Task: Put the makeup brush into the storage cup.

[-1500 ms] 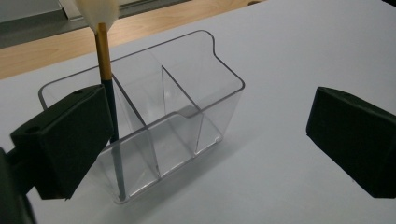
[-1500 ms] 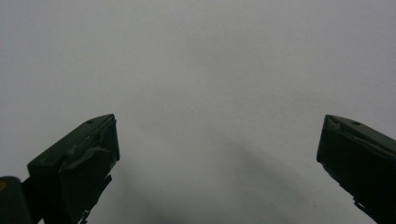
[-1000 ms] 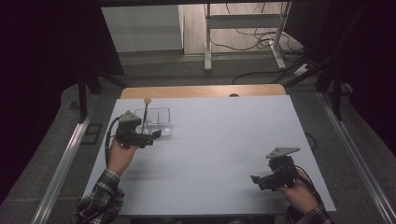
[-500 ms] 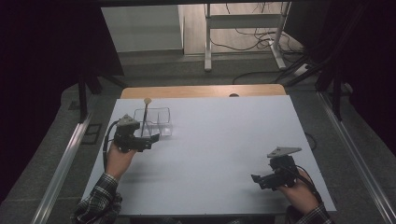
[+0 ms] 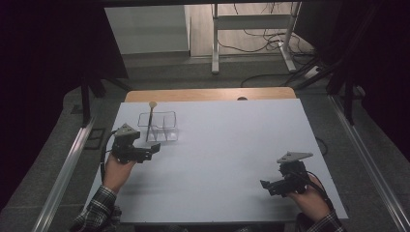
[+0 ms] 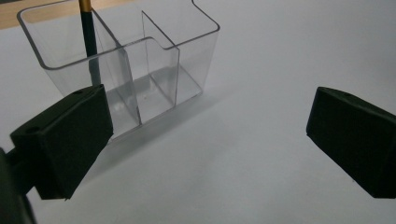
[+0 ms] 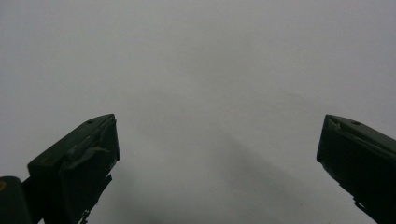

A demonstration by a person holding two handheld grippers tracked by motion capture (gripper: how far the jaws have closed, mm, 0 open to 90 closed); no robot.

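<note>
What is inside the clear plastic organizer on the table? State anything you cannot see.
The clear organizer holds one upright dark stick in an end compartment; the other compartments look empty. The stick's foot is covered by the left gripper.

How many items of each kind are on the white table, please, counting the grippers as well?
Clear divided organizer: 1
Stick-like tool standing in it: 1
Grippers, left gripper and right gripper, jaws apart: 2
Total: 4
</note>
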